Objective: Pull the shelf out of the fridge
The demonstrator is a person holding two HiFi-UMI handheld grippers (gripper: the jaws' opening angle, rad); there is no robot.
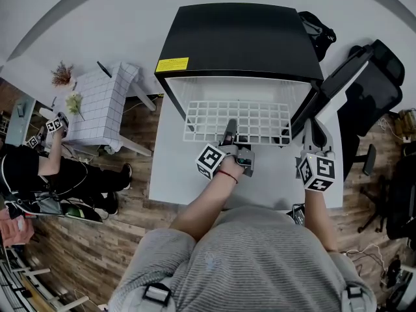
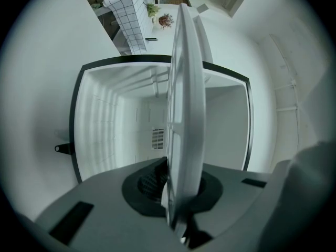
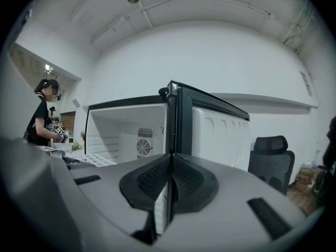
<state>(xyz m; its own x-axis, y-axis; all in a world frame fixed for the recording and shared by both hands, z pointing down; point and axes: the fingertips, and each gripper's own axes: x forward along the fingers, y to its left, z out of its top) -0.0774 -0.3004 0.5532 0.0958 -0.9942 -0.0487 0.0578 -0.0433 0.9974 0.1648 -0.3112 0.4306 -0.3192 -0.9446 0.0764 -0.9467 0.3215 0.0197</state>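
A black-topped mini fridge (image 1: 234, 38) stands open, its door (image 1: 338, 90) swung out to the right. The white wire shelf (image 1: 240, 119) sticks out of the front of the cabinet. My left gripper (image 1: 231, 135) is shut on the middle of the shelf's front edge. In the left gripper view the shelf (image 2: 184, 114) runs edge-on between the pads of the left gripper (image 2: 178, 185), with the white fridge interior (image 2: 131, 125) behind it. My right gripper (image 1: 312, 132) is beside the door; its pads meet with nothing between them. In the right gripper view the right gripper (image 3: 170, 185) faces the door's edge (image 3: 176, 119).
The fridge sits on a white table (image 1: 169, 174). To the left are a table with a checked cloth (image 1: 97, 106), small plants (image 1: 63, 75) and another person (image 1: 26, 168) holding grippers. A black office chair (image 1: 377, 83) stands at the right on the wooden floor.
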